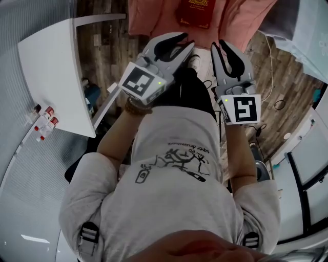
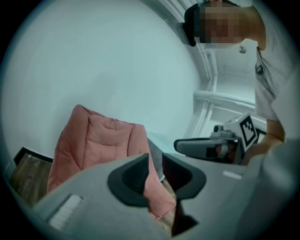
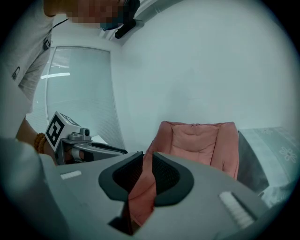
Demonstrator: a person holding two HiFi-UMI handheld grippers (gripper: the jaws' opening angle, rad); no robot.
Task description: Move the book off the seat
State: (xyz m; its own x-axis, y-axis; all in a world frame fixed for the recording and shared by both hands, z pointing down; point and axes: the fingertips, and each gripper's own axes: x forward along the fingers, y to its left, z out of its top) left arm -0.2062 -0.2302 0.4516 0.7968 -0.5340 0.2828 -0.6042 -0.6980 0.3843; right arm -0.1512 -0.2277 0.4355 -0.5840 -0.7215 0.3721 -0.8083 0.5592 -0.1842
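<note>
A dark red book (image 1: 193, 13) with a gold emblem lies on the pink padded seat (image 1: 154, 18) at the top of the head view. My left gripper (image 1: 188, 41) and right gripper (image 1: 219, 45) hang side by side just short of the seat's front edge, both pointing at it and clear of the book. Each pair of jaws stands a narrow gap apart with nothing between. In the left gripper view my left gripper (image 2: 155, 161) faces the pink seat (image 2: 93, 140). The right gripper (image 3: 147, 159) faces the seat's back (image 3: 197, 138). The book is hidden in both gripper views.
A white curved table (image 1: 56, 66) stands at the left, with small red-capped bottles (image 1: 43, 120) near its edge. Cables (image 1: 271, 77) lie on the wooden floor at the right. White cloth (image 1: 302, 30) sits at the upper right. The person's torso fills the lower head view.
</note>
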